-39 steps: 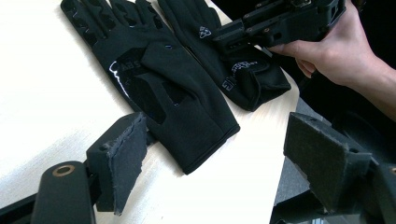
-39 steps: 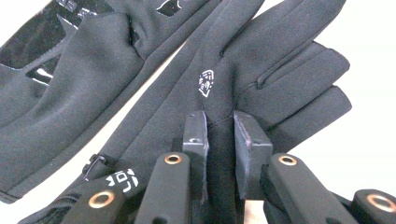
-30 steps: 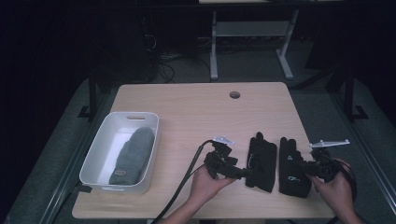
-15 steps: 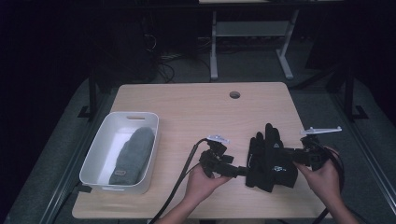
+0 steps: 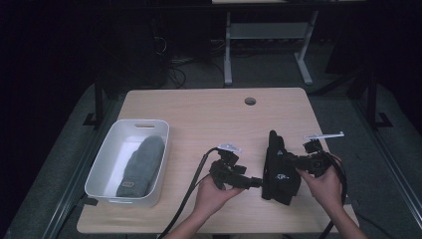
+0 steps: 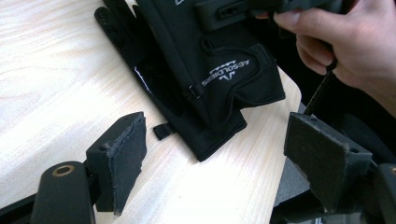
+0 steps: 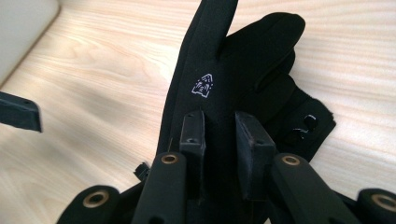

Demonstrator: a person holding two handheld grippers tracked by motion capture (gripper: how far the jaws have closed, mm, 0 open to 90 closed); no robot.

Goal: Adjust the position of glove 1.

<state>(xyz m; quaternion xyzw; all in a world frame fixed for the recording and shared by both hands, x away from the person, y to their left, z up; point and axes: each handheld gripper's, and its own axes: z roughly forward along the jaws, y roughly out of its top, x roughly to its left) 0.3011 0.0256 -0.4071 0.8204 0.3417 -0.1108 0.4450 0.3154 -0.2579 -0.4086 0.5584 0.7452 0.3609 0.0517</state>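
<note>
Right gripper view shows our right gripper [image 7: 219, 140] pinching the upper black glove [image 7: 205, 88], laid over its mate [image 6: 205, 135] at the table's [image 5: 199, 114] near right. Our left gripper [image 6: 215, 158], jaws wide, should take the stacked cuffs squarely.

On the table [image 5: 199, 107], the bin [image 5: 102, 169] sits toward nine o'clock, near the left edge, and a mitten [image 5: 142, 167] lies inside it, along its right half. The cable hole [image 5: 250, 101] is up at twelve o'clock, near the far edge. Toward five o'clock, close to the near edge, two gloves [image 5: 279, 169] lie stacked, fingers pointing to the far side. The left gripper [image 5: 254, 182] lies at their nine o'clock, just beside the cuffs; the right gripper [image 5: 291, 162] comes in from three o'clock over the upper glove [image 7: 219, 60], which stands between its jaws.
</note>
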